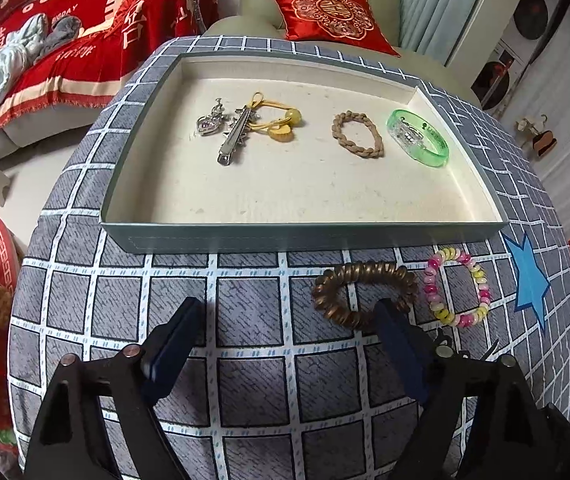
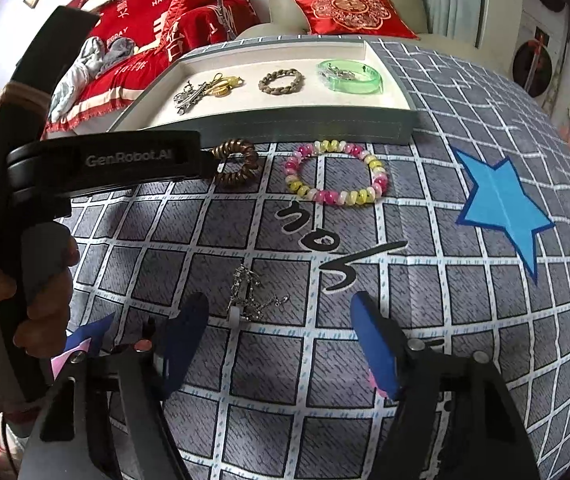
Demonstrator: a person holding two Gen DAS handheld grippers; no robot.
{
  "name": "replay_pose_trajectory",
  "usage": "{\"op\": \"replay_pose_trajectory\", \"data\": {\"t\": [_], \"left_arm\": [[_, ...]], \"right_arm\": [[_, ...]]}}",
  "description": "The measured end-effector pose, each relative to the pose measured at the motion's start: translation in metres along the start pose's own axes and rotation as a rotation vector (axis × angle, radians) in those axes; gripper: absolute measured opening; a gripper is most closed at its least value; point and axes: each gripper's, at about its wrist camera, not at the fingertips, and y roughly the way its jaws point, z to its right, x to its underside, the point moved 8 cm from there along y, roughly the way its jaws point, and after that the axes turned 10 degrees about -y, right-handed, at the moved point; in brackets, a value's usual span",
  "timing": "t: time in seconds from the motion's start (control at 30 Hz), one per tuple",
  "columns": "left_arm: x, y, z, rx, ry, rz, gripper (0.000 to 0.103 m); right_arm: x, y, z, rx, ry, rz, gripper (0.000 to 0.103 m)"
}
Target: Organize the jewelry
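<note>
Left wrist view: the left gripper (image 1: 285,332) hangs over a grid-patterned cloth (image 1: 245,312) with its jaws wide apart and nothing between them. Its right-hand finger (image 1: 399,344) overlaps the near edge of a brown coil tie (image 1: 359,294); whether it touches cannot be told. Just beside the coil, at 3 o'clock, lies a bead bracelet (image 1: 459,286) of pink, yellow and white beads. Both lie on the cloth just outside the near wall of the tray (image 1: 305,236).

Inside the tray, from 9 o'clock to 3 o'clock: a silver pendant (image 1: 207,122), a metal clip (image 1: 235,136), a yellow tie (image 1: 281,120) touching the clip, a braided band (image 1: 357,134), and a green bangle (image 1: 417,138) against the right wall.

Right wrist view: the right gripper (image 2: 279,322) points down at the cloth, its jaws moderately wide and gripping nothing. A small silver chain (image 2: 249,296) lies on the cloth between the fingertips, nearer the left finger (image 2: 189,320) and clear of both pads. At 12 o'clock from the chain lie the coil tie and bead bracelet, with the tray beyond them. A blue star (image 2: 501,208) is printed on the cloth at 2 o'clock. At 9 o'clock a hand (image 2: 45,280) grips the handle of the left gripper's body (image 2: 97,160).
</note>
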Motion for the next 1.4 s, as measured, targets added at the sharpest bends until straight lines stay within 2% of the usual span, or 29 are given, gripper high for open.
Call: {"op": "replay_pose_trajectory", "data": {"t": [0.07,0.17,0.23,0.33,0.37,0.4,0.43,0.47,0.5,0.53,0.57,0.6,0.63,0.9,1.1,1.4], "left_arm": [[0.001,0.001,0.002,-0.005,0.005,0.003,0.098],[0.001,-0.001,0.007,-0.012,0.029,0.017,0.086],[0.002,-0.001,0.013,0.005,0.035,0.01,0.081],[0.001,-0.002,0.016,0.006,0.045,0.014,0.078],[0.001,-0.003,0.017,0.01,0.047,0.016,0.072],[0.0,-0.003,0.018,0.024,0.048,0.014,0.064],[0.001,-0.003,0.02,0.039,0.051,0.008,0.06],[0.001,-0.004,0.022,0.053,0.059,0.005,0.05],[0.003,-0.005,0.026,0.064,0.07,0.003,0.045],[0.003,-0.005,0.028,0.056,0.085,0.008,0.045],[0.004,-0.007,0.03,0.054,0.102,0.018,0.035],[0.005,-0.008,0.031,0.057,0.114,0.029,0.019],[0.006,-0.009,0.032,0.065,0.124,0.025,0.015],[0.012,-0.023,0.028,0.117,0.141,0.039,0.016],[0.012,-0.032,0.022,0.147,0.125,0.037,0.016],[0.008,-0.037,0.029,0.126,0.064,0.036,0.016]], "right_arm": [[-0.001,0.0,-0.003,0.009,-0.02,0.003,0.07],[0.0,0.002,-0.009,0.049,-0.068,0.004,0.066],[0.001,0.001,-0.014,0.071,-0.1,0.008,0.061],[0.002,-0.001,-0.02,0.065,-0.109,0.017,0.045],[0.002,-0.001,-0.021,0.063,-0.111,0.02,0.041],[0.002,-0.002,-0.022,0.061,-0.111,0.021,0.032],[0.002,-0.002,-0.023,0.057,-0.109,0.022,0.024],[0.002,-0.002,-0.023,0.053,-0.107,0.022,0.021],[0.001,-0.002,-0.023,0.05,-0.103,0.022,0.017],[0.001,-0.002,-0.022,0.046,-0.094,0.023,0.014],[0.002,-0.002,-0.02,0.039,-0.085,0.023,0.014],[0.003,-0.003,-0.019,0.029,-0.071,0.022,0.014],[0.004,-0.004,-0.016,0.022,-0.059,0.022,0.014],[0.004,-0.014,0.012,-0.049,0.074,0.037,0.014],[-0.001,-0.018,0.03,-0.066,0.132,0.048,0.014],[-0.001,-0.031,0.04,-0.069,0.166,0.081,0.014]]}}
